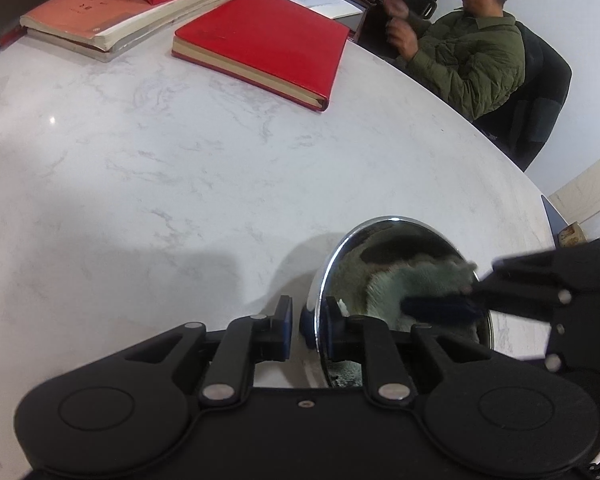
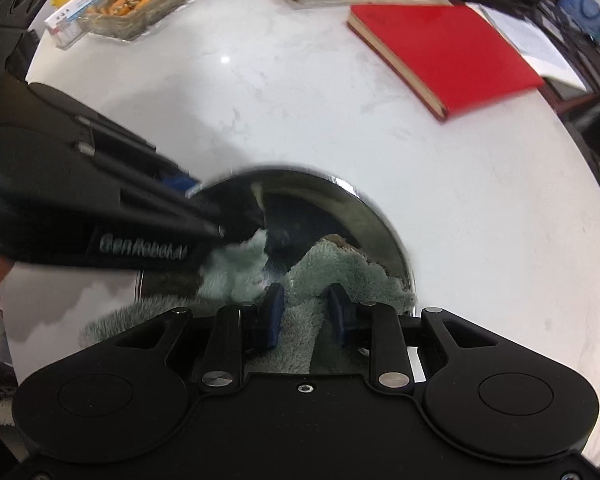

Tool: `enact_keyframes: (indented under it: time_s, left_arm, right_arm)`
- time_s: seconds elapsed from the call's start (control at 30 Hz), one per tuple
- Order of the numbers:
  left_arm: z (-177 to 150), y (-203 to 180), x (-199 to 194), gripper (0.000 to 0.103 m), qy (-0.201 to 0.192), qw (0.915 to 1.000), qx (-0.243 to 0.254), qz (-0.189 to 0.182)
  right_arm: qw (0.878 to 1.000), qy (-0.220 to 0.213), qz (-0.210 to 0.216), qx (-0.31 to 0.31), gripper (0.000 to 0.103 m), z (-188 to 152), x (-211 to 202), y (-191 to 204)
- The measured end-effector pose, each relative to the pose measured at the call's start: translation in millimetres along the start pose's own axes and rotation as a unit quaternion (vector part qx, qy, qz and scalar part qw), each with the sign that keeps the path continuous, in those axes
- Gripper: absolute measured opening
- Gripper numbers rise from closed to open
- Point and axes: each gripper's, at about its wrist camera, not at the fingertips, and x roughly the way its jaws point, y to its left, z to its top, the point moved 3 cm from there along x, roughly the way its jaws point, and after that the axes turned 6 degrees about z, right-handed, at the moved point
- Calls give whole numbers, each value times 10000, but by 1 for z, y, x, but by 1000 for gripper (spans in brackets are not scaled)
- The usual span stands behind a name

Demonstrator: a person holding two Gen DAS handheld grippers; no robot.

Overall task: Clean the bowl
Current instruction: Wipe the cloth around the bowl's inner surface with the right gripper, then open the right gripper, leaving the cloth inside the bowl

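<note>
Bowl [image 1: 384, 240] sits on worktop [image 1: 140, 200], rim clamped in left tongs [image 1: 309, 322]. Right tongs [image 2: 306, 310] grip the cloth [image 2: 324, 276] inside it. Advice: press cloth firmly, sweep around while rim stays pinned.

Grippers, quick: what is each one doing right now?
Left gripper: shut on the metal bowl, clamping its rim.
Right gripper: shut on the grey-green cloth inside the bowl.

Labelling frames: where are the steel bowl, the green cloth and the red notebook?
steel bowl [image 2: 376, 216], right wrist view, far rim.
green cloth [image 2: 332, 268], right wrist view, fluffy fold.
red notebook [image 1: 268, 36], left wrist view, cover.
</note>
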Motion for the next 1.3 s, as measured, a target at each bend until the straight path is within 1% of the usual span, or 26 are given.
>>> enact_keyframes:
  time_s: [0.1, 0.17, 0.23, 0.27, 0.33, 0.37, 0.43, 0.47, 0.5, 0.53, 0.57, 0.63, 0.67, 0.73, 0.77, 0.8, 0.87, 0.93, 0.97, 1.0, 1.1, 1.17, 1.2, 1.23, 1.27, 1.3]
  left_arm:
    - [-1, -1, 1, 18, -16, 10000, 51, 14]
    - [-1, 1, 1, 19, -37, 10000, 66, -9]
    - [-2, 5, 1, 20, -74, 10000, -15, -42]
    - [-2, 7, 1, 21, -98, 9999, -43, -40]
    - [-1, 12, 0, 21, -145, 9997, -171, -26]
    - [-1, 14, -1, 21, -142, 9997, -220, -28]
    - [-1, 16, -1, 21, -137, 9995, -288, -36]
    - [-1, 17, -2, 21, -138, 9994, -312, -38]
    - [-1, 18, -2, 21, -138, 9994, -329, -39]
    - [-1, 18, -3, 21, -140, 9993, -347, -24]
    - [-2, 17, -4, 20, -149, 9992, -366, 12]
    - [-3, 14, -6, 19, -175, 9991, -368, 89]
    - [-5, 13, -7, 17, -183, 9990, -371, 151]
    - [-8, 11, -9, 17, -175, 9988, -390, 257]
    - [-9, 11, -10, 16, -167, 9985, -414, 300]
    - [-11, 12, -11, 16, -155, 9983, -452, 325]
    - [-16, 13, -14, 14, -110, 9981, -507, 336]
    - [-23, 12, -17, 14, -28, 9982, -505, 319]
    - [-27, 9, -18, 14, 20, 9984, -454, 322]
    - [-31, 6, -20, 16, 61, 9988, -347, 354]
    - [-36, -2, -27, 18, 51, 9988, -29, 488]
    - [-34, -3, -33, 18, -8, 9987, 77, 511]
    - [-30, -1, -37, 19, -70, 9987, 71, 490]
    - [-26, 0, -39, 20, -104, 9988, 76, 471]
    - [-21, 2, -39, 21, -120, 9989, 85, 454]
    - [-16, 3, -38, 21, -129, 9989, 90, 441]
  right_arm:
    - [9990, -96, 298, 329, 25, 0, 1, 1]
    - [9970, -221, 462, 585, 28, 2, -1, -2]
    - [9946, -479, 373, 846, 29, 3, -13, -7]
    - [9911, -689, 397, 1065, 31, -1, -25, -12]
    - [9819, -1079, 422, 1498, 50, -9, -47, -20]
    - [9747, -1271, 360, 1801, 51, -16, -58, -26]
    - [9579, -1492, 303, 2435, 51, -35, -68, -39]
    - [9447, -1570, 341, 2858, 51, -48, -69, -46]
    - [9213, -1583, 536, 3510, 51, -66, -63, -56]
    - [9106, -1575, 648, 3765, 51, -74, -58, -60]
    - [8889, -1547, 937, 4208, 51, -85, -48, -65]
    - [8526, -1523, 1551, 4752, 50, -95, -27, -70]
    - [8483, -1508, 1652, 4800, 49, -96, -22, -69]
    - [8528, -1400, 1844, 4680, 45, -90, -13, -65]
    - [8587, -1332, 1875, 4579, 41, -87, -9, -65]
    - [8652, -1261, 1892, 4470, 31, -84, -5, -64]
    - [8767, -1256, 1814, 4275, 27, -75, -5, -70]
    - [8882, -1257, 1706, 4077, 18, -68, -7, -73]
    - [8995, -1230, 1589, 3881, 17, -62, -10, -74]
    - [9149, -1187, 1438, 3582, 16, -53, -12, -77]
    - [9423, -1080, 1302, 2890, 16, -33, -18, -84]
    - [9529, -945, 1342, 2549, 16, -23, -17, -83]
    - [9627, -845, 1268, 2234, 16, -17, -16, -80]
    - [9675, -798, 1213, 2069, 16, -18, -19, -77]
    - [9759, -725, 1103, 1738, 16, -15, -20, -73]
    - [9792, -691, 1064, 1581, 16, -13, -21, -71]
